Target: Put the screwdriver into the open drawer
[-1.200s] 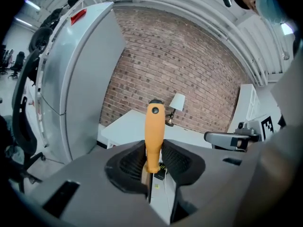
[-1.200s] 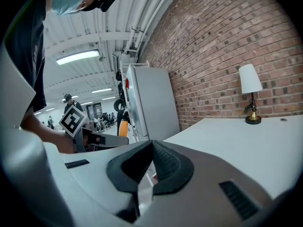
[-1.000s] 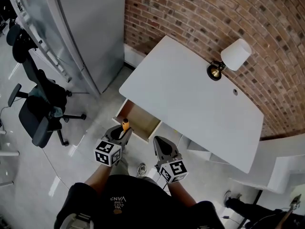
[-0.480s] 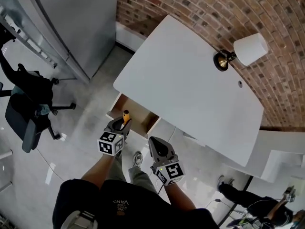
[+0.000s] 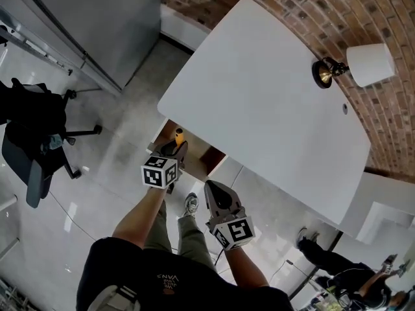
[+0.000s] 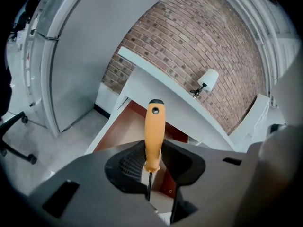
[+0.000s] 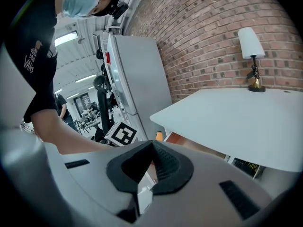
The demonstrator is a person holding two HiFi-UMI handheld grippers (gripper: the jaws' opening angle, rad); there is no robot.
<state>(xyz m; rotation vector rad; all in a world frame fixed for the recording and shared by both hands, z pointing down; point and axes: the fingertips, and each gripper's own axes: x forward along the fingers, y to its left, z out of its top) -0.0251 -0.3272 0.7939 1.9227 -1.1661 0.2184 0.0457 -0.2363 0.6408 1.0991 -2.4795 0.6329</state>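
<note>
My left gripper (image 5: 175, 149) is shut on a screwdriver (image 6: 154, 134) with an orange handle and a thin dark shaft; the handle (image 5: 179, 135) sticks out past the jaws, over the open drawer. The drawer (image 5: 194, 149) has a brown inside (image 6: 127, 132) and hangs out from under the white desk (image 5: 272, 109). In the left gripper view the handle points up toward the desk's edge (image 6: 156, 91). My right gripper (image 5: 218, 196) sits below and right of the drawer, over the floor, jaws shut with nothing between them (image 7: 150, 161).
A lamp (image 5: 363, 67) with a white shade stands at the desk's far right corner, by the brick wall (image 5: 311, 8). A grey cabinet (image 5: 84, 18) stands left of the desk. A black office chair (image 5: 32, 135) is at far left. The person's shoe (image 5: 190, 205) is on the floor.
My left gripper has carried the screwdriver forward, from the drawer's front edge to over its inside. The head view has shifted toward the desk. The right gripper stays about where it was.
</note>
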